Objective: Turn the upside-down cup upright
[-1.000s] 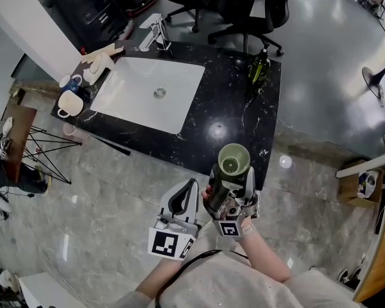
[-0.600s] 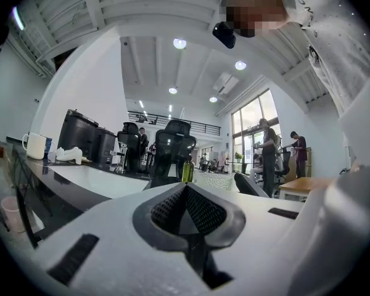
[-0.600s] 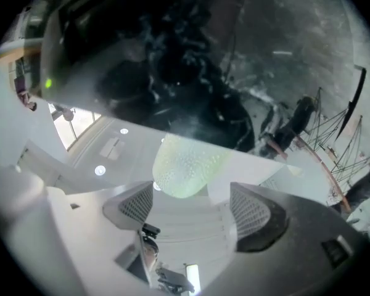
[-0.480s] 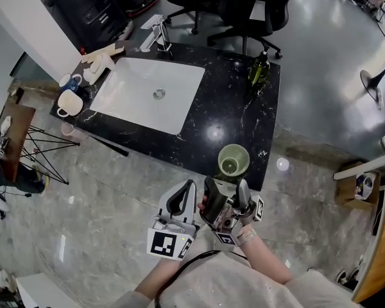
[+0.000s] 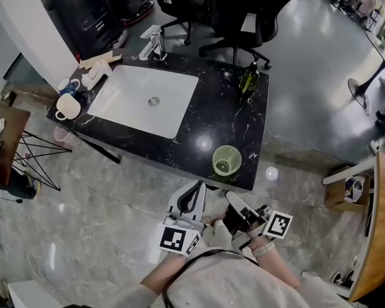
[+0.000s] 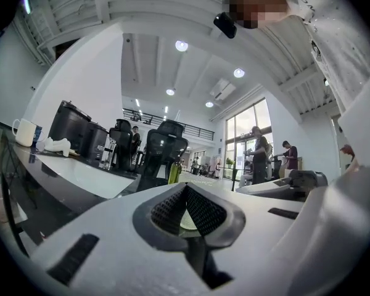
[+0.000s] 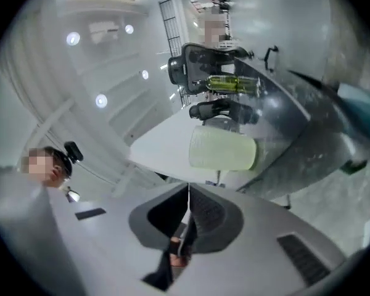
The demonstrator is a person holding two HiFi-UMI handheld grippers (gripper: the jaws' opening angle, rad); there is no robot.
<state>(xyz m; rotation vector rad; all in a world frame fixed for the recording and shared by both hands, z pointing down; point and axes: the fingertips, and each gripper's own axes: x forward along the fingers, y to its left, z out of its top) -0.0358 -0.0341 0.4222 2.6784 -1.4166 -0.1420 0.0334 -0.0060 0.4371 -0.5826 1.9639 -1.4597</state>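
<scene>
One pale green cup (image 5: 226, 160) stood upright, mouth up, at the front edge of the black counter (image 5: 219, 113); my left gripper (image 5: 194, 188) and right gripper (image 5: 233, 199) were closed, empty.

The black counter (image 5: 212, 117) lies bare between the white sink (image 5: 131, 104) and the green cup (image 5: 226, 160), which stands alone near the front edge, open to reach from front and sides. A bottle (image 5: 246, 79) stands well behind it; mugs (image 5: 67, 104) crowd the far left end
</scene>
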